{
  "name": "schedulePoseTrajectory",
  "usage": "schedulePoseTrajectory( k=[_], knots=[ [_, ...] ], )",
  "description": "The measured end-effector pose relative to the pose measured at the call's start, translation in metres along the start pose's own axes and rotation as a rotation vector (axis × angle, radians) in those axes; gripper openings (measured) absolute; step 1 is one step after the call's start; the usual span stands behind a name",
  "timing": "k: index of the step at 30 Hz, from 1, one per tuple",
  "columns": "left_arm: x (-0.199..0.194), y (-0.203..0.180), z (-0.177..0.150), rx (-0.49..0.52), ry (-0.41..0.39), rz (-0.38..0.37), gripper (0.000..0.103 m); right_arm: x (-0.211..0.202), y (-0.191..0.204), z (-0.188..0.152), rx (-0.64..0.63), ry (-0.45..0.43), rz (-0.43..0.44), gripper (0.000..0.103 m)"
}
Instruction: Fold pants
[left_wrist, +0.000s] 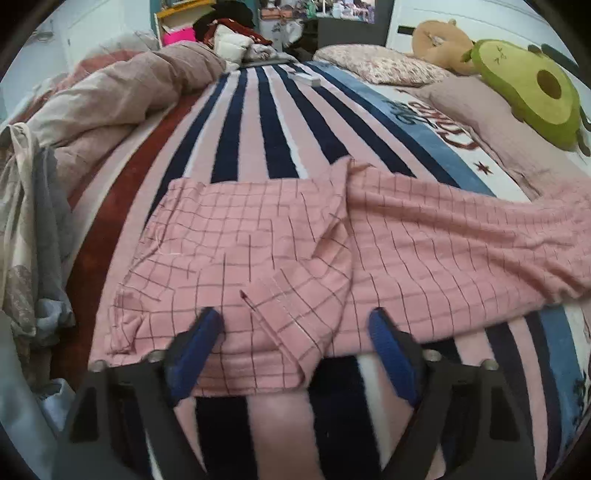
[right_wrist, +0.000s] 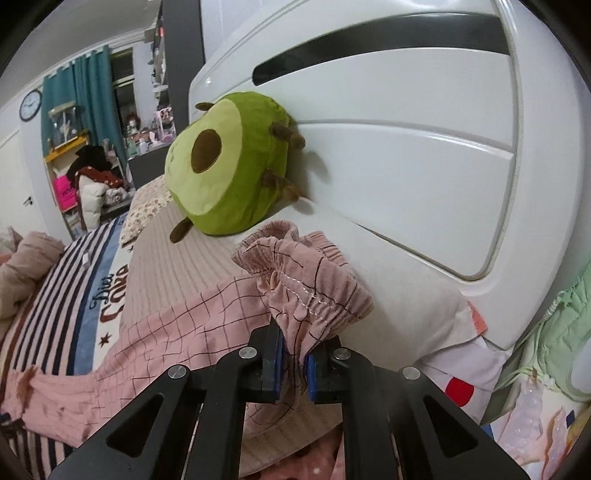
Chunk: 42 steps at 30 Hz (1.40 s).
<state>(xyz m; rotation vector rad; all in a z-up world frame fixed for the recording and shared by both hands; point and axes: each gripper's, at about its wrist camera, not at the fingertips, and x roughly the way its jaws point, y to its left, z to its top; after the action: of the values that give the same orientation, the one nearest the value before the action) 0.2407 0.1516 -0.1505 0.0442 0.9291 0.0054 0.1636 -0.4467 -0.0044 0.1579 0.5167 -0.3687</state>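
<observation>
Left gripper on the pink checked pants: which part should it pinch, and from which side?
Probably the near hem of the pink checked fabric pants, where a folded flap overhangs the striped blanket. Come in low from the near edge: the left gripper already straddles that flap, jaws apart, and the hem stacks layers there. The right gripper is shut on the elastic waistband, so the far end is anchored.

Pink checked pants (left_wrist: 280, 236) lie stretched across the striped bed (elastic waistband bunched and lifted).
</observation>
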Motion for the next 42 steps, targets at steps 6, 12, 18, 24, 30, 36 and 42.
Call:
schedulePoseTrajectory(
  k=[6,12,18,24,30,36,42],
  knots=[
    [-0.002,0.008,0.009,-0.022,-0.039,0.059,0.004,0.001,0.009,-0.003,-0.018,-0.003,0.013,0.004],
    [-0.012,0.04,0.042,-0.086,-0.165,0.232,0.004,0.001,0.011,-0.004,-0.011,-0.012,0.032,0.004],
    [0.015,0.067,0.084,-0.127,-0.195,0.369,0.004,0.006,0.01,-0.004,-0.005,-0.006,0.019,0.004],
    [0.056,0.08,0.116,-0.129,-0.168,0.456,0.015,0.015,0.01,-0.006,-0.005,0.021,-0.006,0.004],
    [0.025,0.077,0.103,-0.147,-0.217,0.45,0.081,0.013,0.013,-0.005,-0.017,0.029,-0.011,0.004],
    [-0.031,0.08,0.055,-0.251,-0.203,0.252,0.086,0.01,0.013,-0.007,0.004,0.03,0.027,0.004],
    [-0.022,0.068,-0.006,-0.393,-0.014,-0.02,0.086,0.002,0.017,-0.006,0.014,0.004,0.069,0.004]
  ],
)
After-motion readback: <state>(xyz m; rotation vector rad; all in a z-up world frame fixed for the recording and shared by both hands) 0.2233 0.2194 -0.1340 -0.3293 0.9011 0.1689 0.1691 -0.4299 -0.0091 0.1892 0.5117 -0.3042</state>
